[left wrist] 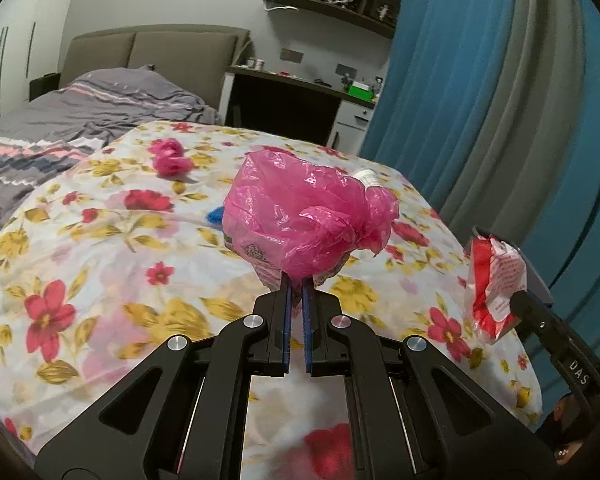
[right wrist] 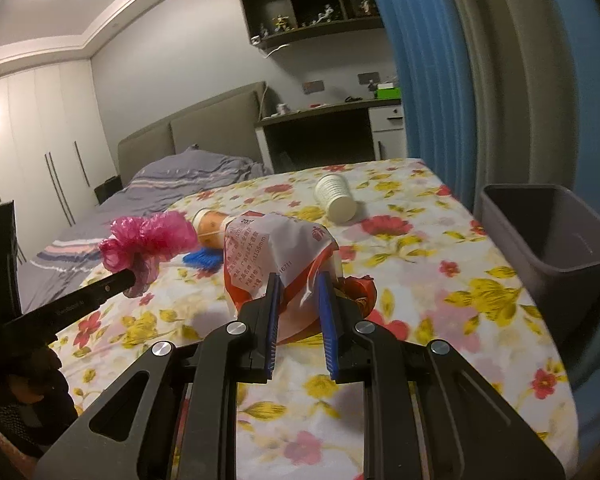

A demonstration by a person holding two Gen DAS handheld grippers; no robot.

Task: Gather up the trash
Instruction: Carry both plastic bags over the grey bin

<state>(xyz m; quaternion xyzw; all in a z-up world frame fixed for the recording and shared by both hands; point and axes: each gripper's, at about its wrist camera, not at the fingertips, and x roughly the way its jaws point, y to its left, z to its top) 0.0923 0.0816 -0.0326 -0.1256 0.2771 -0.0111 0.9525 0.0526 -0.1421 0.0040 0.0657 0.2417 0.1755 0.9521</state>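
Pink bag [left wrist: 300, 220] in the left hand-held gripper [left wrist: 296, 280], clamped tight at centre frame, hides a cup and something blue behind it. Right hand-held gripper [right wrist: 298, 284] grips a red-white wrapper [right wrist: 276, 256] above the floral bed [right wrist: 440, 280]; grey bin [right wrist: 552, 248] at right, before a blue curtain [right wrist: 412, 60].

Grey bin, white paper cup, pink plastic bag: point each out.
grey bin [right wrist: 556, 248], right wrist view, inner wall below the rim.
white paper cup [right wrist: 336, 196], right wrist view, ribbed side.
pink plastic bag [left wrist: 300, 216], left wrist view, middle of the crumpled bulge.

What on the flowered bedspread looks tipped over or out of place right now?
A white paper cup lies on its side on the flowered bedspread, and a crumpled pink bag and a blue brush are loose there too.
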